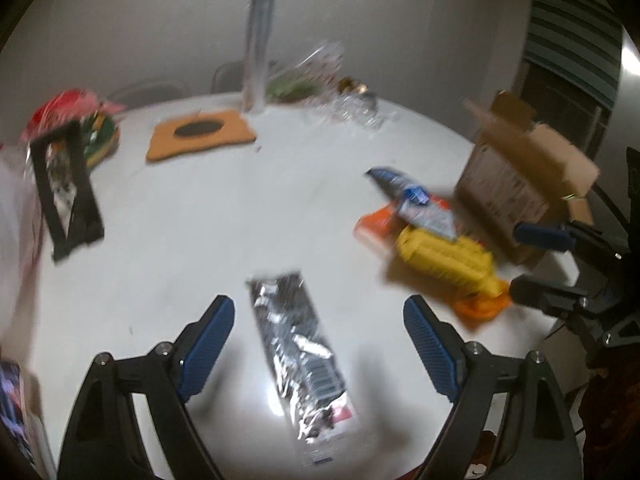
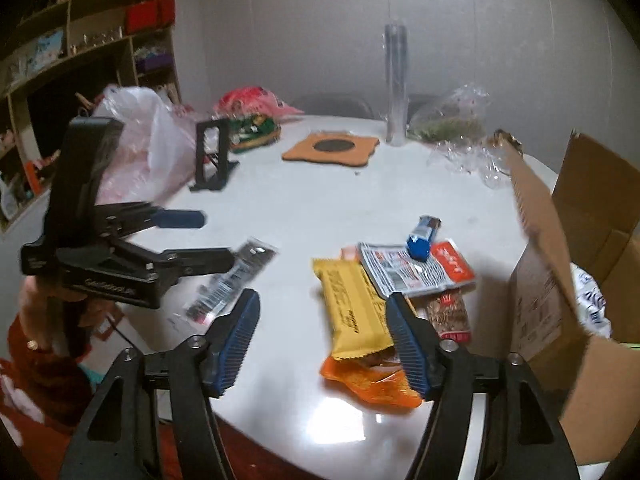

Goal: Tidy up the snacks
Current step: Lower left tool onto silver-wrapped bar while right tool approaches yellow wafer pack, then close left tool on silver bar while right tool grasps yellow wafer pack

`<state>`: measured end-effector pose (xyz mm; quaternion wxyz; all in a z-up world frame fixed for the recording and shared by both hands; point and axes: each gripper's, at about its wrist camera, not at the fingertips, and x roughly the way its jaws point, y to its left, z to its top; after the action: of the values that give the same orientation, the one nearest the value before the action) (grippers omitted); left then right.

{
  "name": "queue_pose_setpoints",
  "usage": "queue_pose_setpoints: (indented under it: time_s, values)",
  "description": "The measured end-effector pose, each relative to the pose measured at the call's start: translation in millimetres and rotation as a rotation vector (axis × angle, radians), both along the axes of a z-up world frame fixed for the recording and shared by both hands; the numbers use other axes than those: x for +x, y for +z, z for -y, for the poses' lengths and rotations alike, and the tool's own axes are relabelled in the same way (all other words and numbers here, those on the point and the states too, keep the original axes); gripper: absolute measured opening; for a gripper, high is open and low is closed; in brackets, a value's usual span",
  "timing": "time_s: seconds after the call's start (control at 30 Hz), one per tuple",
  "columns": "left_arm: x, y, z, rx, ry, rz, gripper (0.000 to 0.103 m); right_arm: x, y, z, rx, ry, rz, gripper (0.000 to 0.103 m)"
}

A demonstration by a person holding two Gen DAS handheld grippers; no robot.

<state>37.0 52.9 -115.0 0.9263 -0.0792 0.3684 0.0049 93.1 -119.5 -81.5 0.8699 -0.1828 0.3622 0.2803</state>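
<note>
Left hand-held gripper [image 1: 318, 344] wide open, straddling a silver-black packet [image 1: 298, 354] on the white surface [image 1: 200, 220], long axis running away along the fingers. Bare surface leftward. Right hand-held gripper [image 2: 322, 338] open over the yellow packet [image 2: 352, 316], holding nothing. Only right view: cardboard box [image 2: 540, 280] interior.

I am seeing the worktop [image 1: 168, 240] carrying a long wrapper [image 1: 298, 356] lying between the spread jaws of my left tool [image 1: 318, 338]. To its right a heap of snack packets [image 2: 384, 292] is lying, stacked on one another, with my right tool [image 2: 320, 344] hanging open over its near end. Right of the heap the cardboard box [image 2: 536, 280] is standing with flaps up. Behind, a mat [image 2: 330, 147] is lying flat, a tall tube [image 2: 395, 88] standing just beside it.
</note>
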Motion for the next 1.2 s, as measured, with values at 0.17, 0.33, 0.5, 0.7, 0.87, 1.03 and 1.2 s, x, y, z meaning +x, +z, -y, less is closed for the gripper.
queue_pose_setpoints:
  time_s: [0.17, 0.33, 0.5, 0.7, 0.87, 1.03, 1.2]
  values:
    - [1, -25, -2, -0.016, 0.043, -0.052, 0.069, 16, -19, 7, -0.024, -0.030, 0.016, 0.077]
    - [0, -33, 0, -0.022, 0.041, -0.061, 0.060, 29, -28, 13, -0.014, -0.034, -0.007, 0.078]
    - [2, -31, 3, 0.004, 0.038, -0.063, 0.047, 36, -36, 14, -0.011, -0.032, -0.028, 0.078]
    - [6, -31, 7, 0.045, 0.006, -0.059, 0.039, 41, -40, 14, -0.010, -0.035, -0.038, 0.078]
    - [9, -30, 9, 0.053, -0.015, -0.048, 0.030, 45, -43, 12, -0.016, -0.040, -0.043, 0.072]
    - [11, -29, 7, 0.044, -0.023, -0.049, 0.029, 49, -44, 12, -0.002, -0.044, -0.055, 0.057]
    - [14, -29, 6, 0.041, -0.035, -0.051, 0.029, 46, -44, 5, -0.037, -0.019, -0.045, 0.056]
